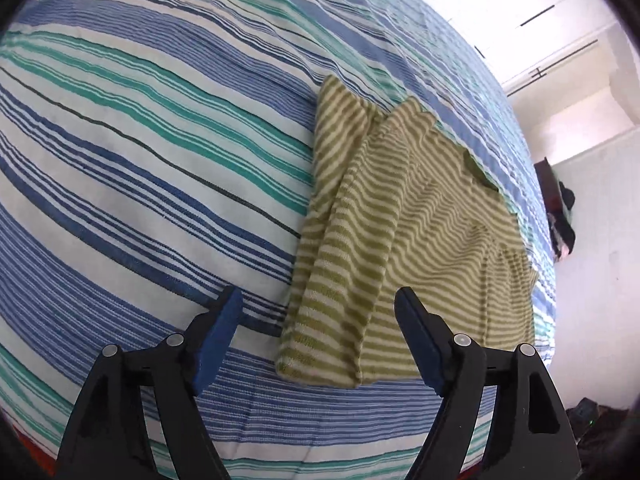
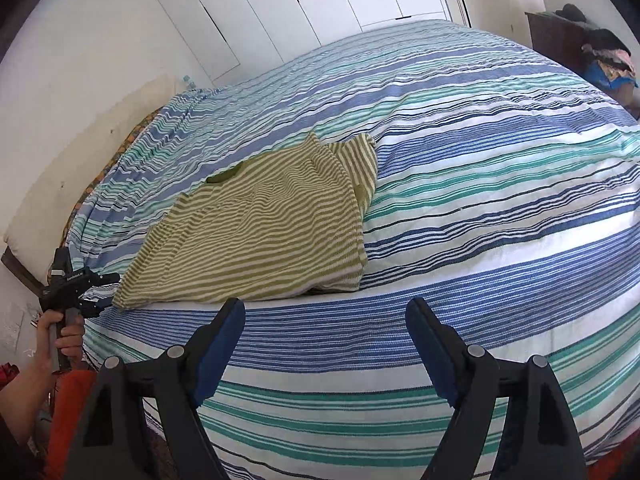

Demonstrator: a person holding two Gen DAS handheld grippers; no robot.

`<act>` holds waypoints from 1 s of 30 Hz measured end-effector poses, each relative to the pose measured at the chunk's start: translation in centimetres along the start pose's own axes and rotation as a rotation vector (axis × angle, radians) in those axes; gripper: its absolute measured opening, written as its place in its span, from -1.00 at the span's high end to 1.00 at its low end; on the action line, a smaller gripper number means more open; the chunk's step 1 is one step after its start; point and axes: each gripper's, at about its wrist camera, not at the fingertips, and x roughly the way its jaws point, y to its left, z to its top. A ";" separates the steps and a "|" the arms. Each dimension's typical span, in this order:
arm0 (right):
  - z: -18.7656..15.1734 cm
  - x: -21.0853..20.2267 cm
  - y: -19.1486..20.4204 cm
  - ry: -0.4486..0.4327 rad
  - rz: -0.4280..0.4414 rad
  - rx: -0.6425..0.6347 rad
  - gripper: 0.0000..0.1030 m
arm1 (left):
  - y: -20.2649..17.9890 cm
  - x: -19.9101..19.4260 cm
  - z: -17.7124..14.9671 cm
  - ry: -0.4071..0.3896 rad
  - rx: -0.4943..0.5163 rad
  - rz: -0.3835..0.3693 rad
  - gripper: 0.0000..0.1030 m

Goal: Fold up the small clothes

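A small green-and-cream striped shirt [image 1: 404, 216] lies on the striped bedspread [image 1: 140, 140], one side folded over the body. My left gripper [image 1: 320, 312] is open and empty, hovering just above the shirt's near hem, its fingers apart on either side of the folded edge. In the right wrist view the shirt [image 2: 260, 232] lies ahead and to the left. My right gripper [image 2: 326, 320] is open and empty over the bedspread [image 2: 480, 200], just short of the shirt's near edge. The left gripper [image 2: 96, 292] shows at the shirt's left corner, held by a hand.
White wardrobe doors [image 2: 300, 0] stand behind the bed. A dark cabinet with piled clothes [image 2: 592, 44] stands at the far right. A cream pillow [image 2: 80, 152] lies along the bed's left side. Dark items [image 1: 592, 420] lie on the floor.
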 end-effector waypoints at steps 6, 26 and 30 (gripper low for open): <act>-1.1 1.0 2.0 0.018 -0.016 -0.061 -0.59 | -2.8 2.6 2.0 0.004 0.111 0.086 -0.55; -1.3 2.0 -0.3 0.024 0.013 0.026 -0.59 | -13.7 -1.8 4.5 -0.007 0.077 -0.023 0.90; -0.8 0.8 -1.6 -0.024 0.043 0.089 -0.59 | -24.2 -2.0 1.9 0.007 0.214 -0.040 0.90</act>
